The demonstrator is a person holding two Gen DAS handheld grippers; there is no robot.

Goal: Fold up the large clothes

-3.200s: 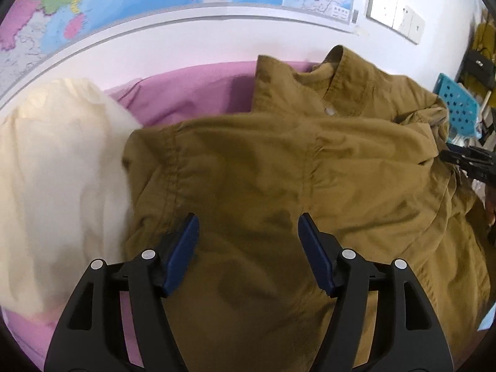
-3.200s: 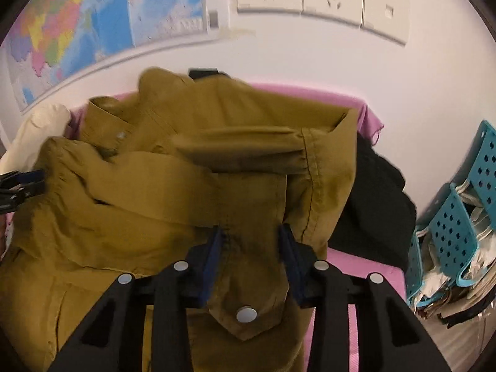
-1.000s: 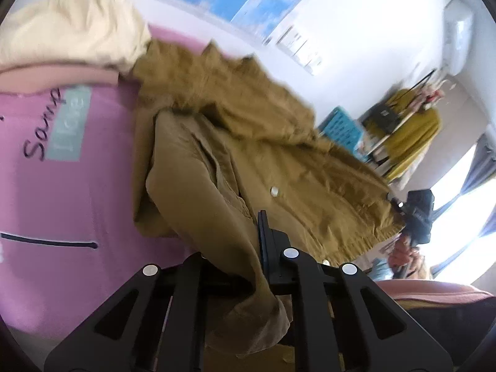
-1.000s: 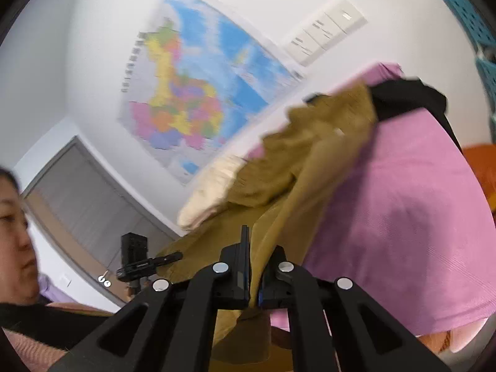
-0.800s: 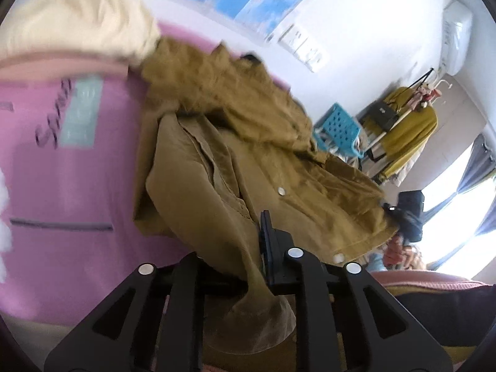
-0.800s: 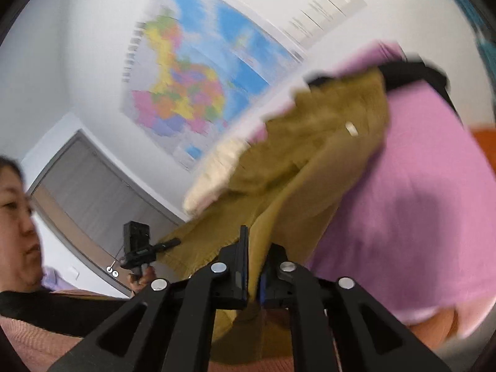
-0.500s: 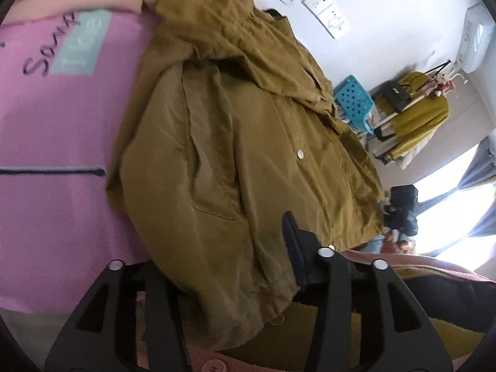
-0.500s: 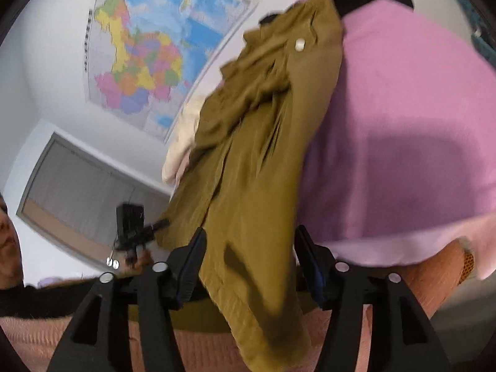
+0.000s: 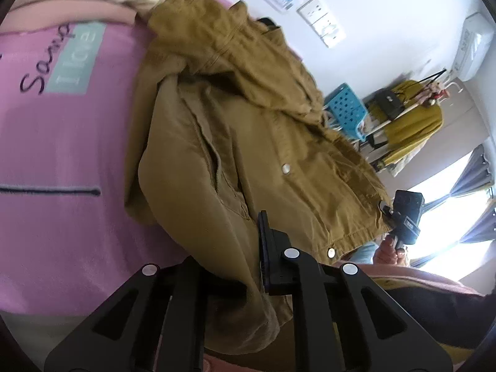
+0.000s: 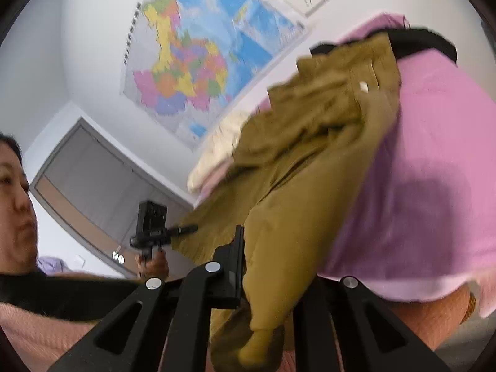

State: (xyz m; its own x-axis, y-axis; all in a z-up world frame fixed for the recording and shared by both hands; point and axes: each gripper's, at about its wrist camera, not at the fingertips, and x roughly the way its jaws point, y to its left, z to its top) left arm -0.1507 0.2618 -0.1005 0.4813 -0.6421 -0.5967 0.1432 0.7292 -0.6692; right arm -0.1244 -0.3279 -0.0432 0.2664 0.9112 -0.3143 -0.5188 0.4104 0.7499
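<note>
- Jacket point(image 9: 235, 142), olive-brown, lies spread on the pink bedcover point(image 9: 62, 142), its hem hanging over the near edge, likely for squaring up before folding.
- Left gripper point(image 9: 248, 263) has just clamped again on one hem corner.
- Right gripper point(image 10: 266, 272) has likewise closed, pinching the other hem corner.

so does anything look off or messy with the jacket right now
The jacket lies bunched and skewed on the pink cover, its upper part rumpled and its near edge hanging off, pinched by both the left gripper and right gripper.
</note>
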